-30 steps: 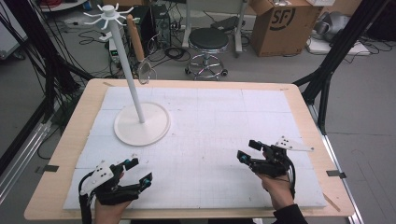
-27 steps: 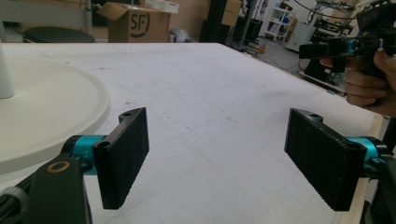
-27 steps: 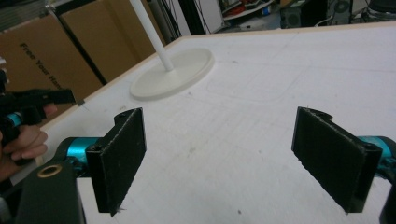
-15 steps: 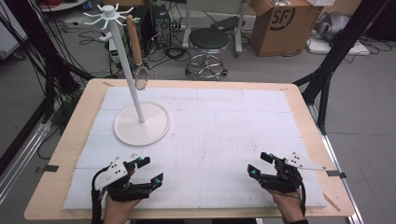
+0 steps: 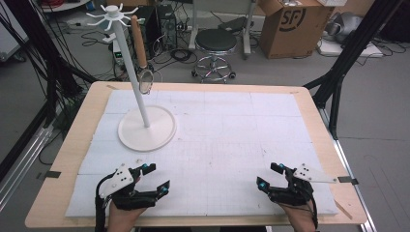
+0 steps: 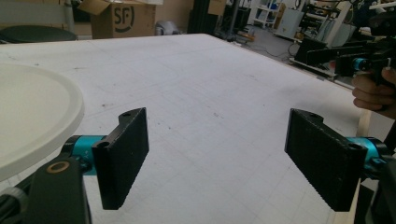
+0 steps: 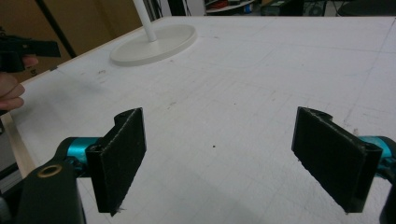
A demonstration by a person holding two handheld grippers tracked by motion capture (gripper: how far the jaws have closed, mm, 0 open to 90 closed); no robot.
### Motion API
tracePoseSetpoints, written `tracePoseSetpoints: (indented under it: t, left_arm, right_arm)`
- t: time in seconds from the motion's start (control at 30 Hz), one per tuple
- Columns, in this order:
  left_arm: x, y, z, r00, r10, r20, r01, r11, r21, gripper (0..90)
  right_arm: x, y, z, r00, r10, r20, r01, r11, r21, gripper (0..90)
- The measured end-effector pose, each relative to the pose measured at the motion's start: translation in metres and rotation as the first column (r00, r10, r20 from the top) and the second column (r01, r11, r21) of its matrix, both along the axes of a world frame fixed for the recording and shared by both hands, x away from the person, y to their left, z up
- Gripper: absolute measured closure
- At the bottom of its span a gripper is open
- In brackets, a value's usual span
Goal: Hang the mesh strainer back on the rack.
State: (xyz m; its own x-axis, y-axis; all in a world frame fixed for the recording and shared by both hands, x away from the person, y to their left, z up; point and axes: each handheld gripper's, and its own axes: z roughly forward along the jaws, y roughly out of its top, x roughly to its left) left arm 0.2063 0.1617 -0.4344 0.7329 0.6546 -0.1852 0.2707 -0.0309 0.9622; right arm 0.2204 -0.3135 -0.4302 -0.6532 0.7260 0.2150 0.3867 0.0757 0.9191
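Note:
A white rack [image 5: 138, 92] with a round base [image 5: 147, 128] stands at the table's back left; its base also appears in the left gripper view [image 6: 32, 112] and the right gripper view [image 7: 154, 43]. From one of its top hooks hangs a wooden-handled utensil [image 5: 141, 53] with a metal head. My left gripper [image 5: 155, 180] rests open near the front left edge, nothing between its black pads [image 6: 122, 156]. My right gripper [image 5: 269, 177] sits open at the front right, pads [image 7: 119, 157] wide apart over bare mat.
A white mat [image 5: 232, 135] covers the wooden table [image 5: 72, 145]. Behind the table stand a stool [image 5: 215, 48], a cardboard box [image 5: 295, 24] and black frame legs [image 5: 338, 72]. Cables lie on the floor at the left.
Both hands have drawn back toward the front edge of the table. The hanging utensil has swung slightly on its hook. Both grippers stay open.

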Motion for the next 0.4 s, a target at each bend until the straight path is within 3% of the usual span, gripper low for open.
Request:
tracePoseSetpoints:
  t: [0.4]
  left_arm:
    - [-0.0007, 0.0002, -0.002, 0.9999, 0.009, -0.007, -0.009, 0.9998, 0.018, 22.3]
  right_arm:
    - [0.0014, 0.0007, -0.0016, 0.9999, -0.008, -0.011, 0.008, 1.0, 0.021, 17.1]
